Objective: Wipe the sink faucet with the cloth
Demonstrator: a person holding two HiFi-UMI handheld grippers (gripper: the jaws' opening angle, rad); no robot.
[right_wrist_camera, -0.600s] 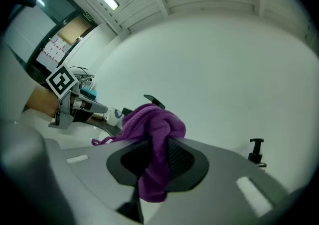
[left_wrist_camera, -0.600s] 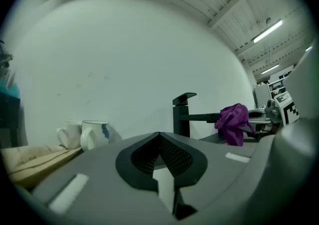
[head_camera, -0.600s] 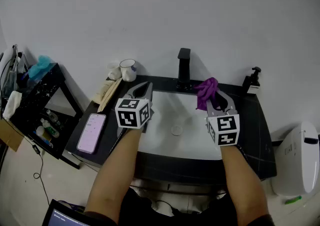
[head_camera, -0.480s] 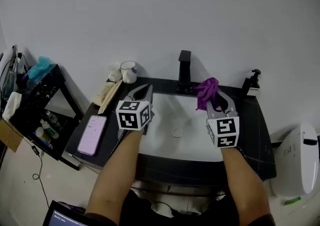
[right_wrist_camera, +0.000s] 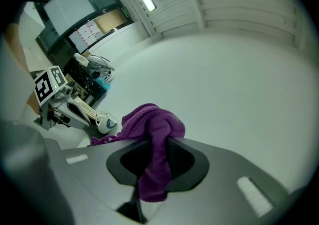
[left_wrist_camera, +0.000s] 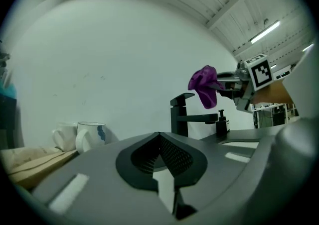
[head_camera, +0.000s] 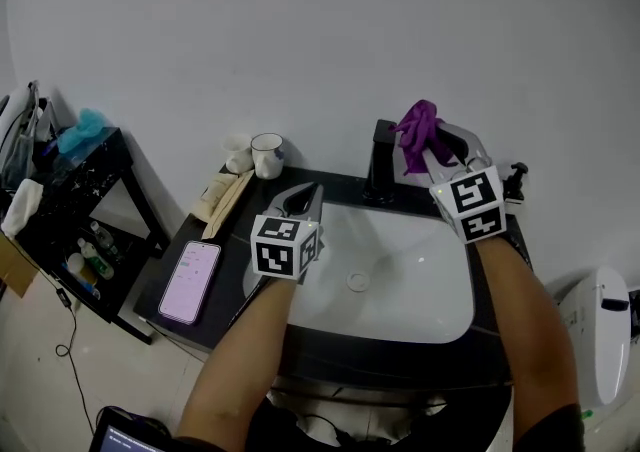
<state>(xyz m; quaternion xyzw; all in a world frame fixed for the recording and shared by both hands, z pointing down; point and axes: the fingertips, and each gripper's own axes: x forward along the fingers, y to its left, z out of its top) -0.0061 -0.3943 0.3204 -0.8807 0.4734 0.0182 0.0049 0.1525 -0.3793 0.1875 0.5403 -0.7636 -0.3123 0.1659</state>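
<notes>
A black faucet point(head_camera: 381, 158) stands at the back rim of the white sink point(head_camera: 420, 290). My right gripper point(head_camera: 432, 143) is shut on a purple cloth point(head_camera: 418, 124), which it holds in the air just right of and above the faucet's top. The right gripper view shows the cloth point(right_wrist_camera: 152, 129) bunched and clamped between the jaws. My left gripper point(head_camera: 306, 194) hovers over the sink's left side, shut with nothing in it. From the left gripper view, the faucet point(left_wrist_camera: 181, 114) stands ahead with the cloth point(left_wrist_camera: 204, 84) hanging above its spout.
Two mugs point(head_camera: 266, 154) and a wooden tray point(head_camera: 220, 196) sit at the counter's back left, with a phone point(head_camera: 189, 281) lying nearer. A soap dispenser point(head_camera: 516, 183) stands right of the faucet. A black rack point(head_camera: 62, 202) is to the left, and a white bin point(head_camera: 610, 325) to the right.
My right gripper has lifted the cloth up and back, from over the basin to beside the faucet's top. The left gripper has stayed over the sink's left side.
</notes>
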